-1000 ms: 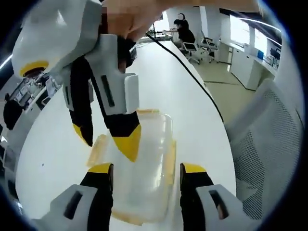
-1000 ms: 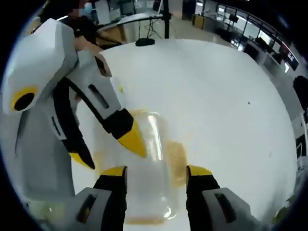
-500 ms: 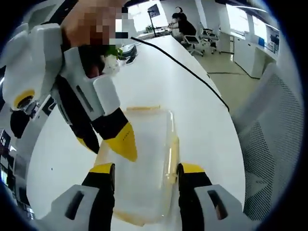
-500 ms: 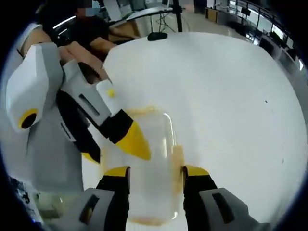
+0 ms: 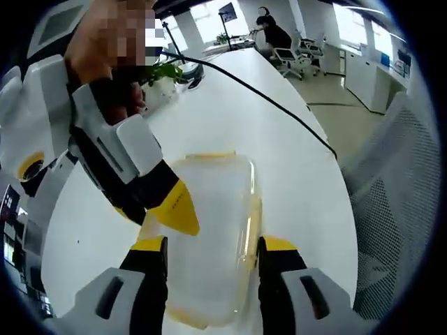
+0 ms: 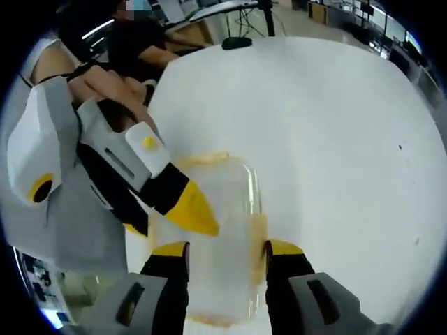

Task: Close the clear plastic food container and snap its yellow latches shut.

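The clear container (image 5: pixel 209 237) lies on the white table (image 5: pixel 279 139), lid down, between our spread left gripper (image 5: pixel 211 251) and right gripper (image 6: pixel 227 251) jaws. We judge it light, slick and flexible; press the yellow latch (image 5: pixel 253 227) at its 3 o'clock edge. Since earlier, both grippers have shifted slightly.

White worktop (image 5: pixel 279 160) carries a black cable (image 5: pixel 279 112) and a green plant (image 5: pixel 164 72). Grey mesh chair (image 5: pixel 391 209) just beside the worktop; office chairs (image 5: pixel 300 56) beyond.
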The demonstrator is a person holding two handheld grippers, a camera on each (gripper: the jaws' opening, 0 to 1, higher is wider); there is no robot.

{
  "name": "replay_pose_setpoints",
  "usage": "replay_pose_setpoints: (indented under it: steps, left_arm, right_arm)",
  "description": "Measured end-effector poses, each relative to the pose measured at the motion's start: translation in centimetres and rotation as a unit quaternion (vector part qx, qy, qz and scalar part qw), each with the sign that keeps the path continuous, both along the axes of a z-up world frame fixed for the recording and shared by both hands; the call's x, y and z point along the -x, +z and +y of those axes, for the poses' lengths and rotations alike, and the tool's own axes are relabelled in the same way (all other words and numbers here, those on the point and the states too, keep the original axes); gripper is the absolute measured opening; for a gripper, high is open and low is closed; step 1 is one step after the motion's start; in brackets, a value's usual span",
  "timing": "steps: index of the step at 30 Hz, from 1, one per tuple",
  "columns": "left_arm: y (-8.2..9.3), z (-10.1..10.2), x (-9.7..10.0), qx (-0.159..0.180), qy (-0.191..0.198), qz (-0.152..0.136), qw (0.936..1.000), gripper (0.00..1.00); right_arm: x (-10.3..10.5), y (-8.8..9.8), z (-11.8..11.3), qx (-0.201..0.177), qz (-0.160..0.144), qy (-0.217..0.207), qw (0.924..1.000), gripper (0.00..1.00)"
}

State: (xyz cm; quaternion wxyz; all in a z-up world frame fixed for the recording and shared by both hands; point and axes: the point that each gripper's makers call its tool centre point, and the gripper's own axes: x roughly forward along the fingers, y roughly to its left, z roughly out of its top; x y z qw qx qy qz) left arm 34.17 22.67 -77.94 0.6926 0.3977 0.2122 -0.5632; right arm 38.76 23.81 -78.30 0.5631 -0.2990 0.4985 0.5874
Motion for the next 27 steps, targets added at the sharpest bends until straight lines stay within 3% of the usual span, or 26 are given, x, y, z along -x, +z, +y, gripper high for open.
replay_pose_setpoints:
  steps: [5, 6, 7, 8, 9, 13, 21, 27]
  left_arm:
    - [-0.17, 0.00, -0.05, -0.004, 0.004, -0.007, 1.0000, 0.48]
    - [-0.18, 0.24, -0.35, -0.021, -0.004, -0.027, 0.9994, 0.48]
    - [-0.39, -0.29, -0.16, -0.006, 0.006, -0.012, 0.9999, 0.47]
    - [-0.42, -0.11, 0.64, -0.012, -0.016, 0.006, 0.9998, 0.47]
    - [0.01, -0.07, 0.14, -0.005, -0.003, -0.010, 0.9999, 0.47]
    - [-0.10, 0.05, 0.23, -0.008, -0.006, -0.009, 0.9999, 0.47]
    - [-0.09, 0.06, 0.20, -0.002, -0.009, -0.011, 0.9999, 0.48]
    - [-0.05, 0.04, 0.19, -0.002, -0.011, -0.014, 0.9998, 0.48]
  right_arm:
    - [0.07, -0.06, -0.01, 0.003, 0.005, -0.014, 0.9999, 0.41]
    - [0.11, -0.19, 0.07, 0.003, 0.008, -0.018, 0.9998, 0.40]
    - [0.11, -0.34, 0.15, -0.004, 0.016, -0.028, 0.9995, 0.40]
    - [0.49, -0.58, 0.52, -0.013, 0.033, -0.022, 0.9991, 0.39]
    - [-0.18, -0.74, 0.40, -0.004, 0.022, -0.026, 0.9994, 0.38]
    - [0.23, -0.76, 0.56, 0.011, 0.027, -0.024, 0.9993, 0.39]
    - [0.44, -0.42, 0.28, -0.008, 0.023, -0.032, 0.9992, 0.40]
    - [0.44, -0.34, 0.28, -0.001, 0.022, -0.037, 0.9991, 0.42]
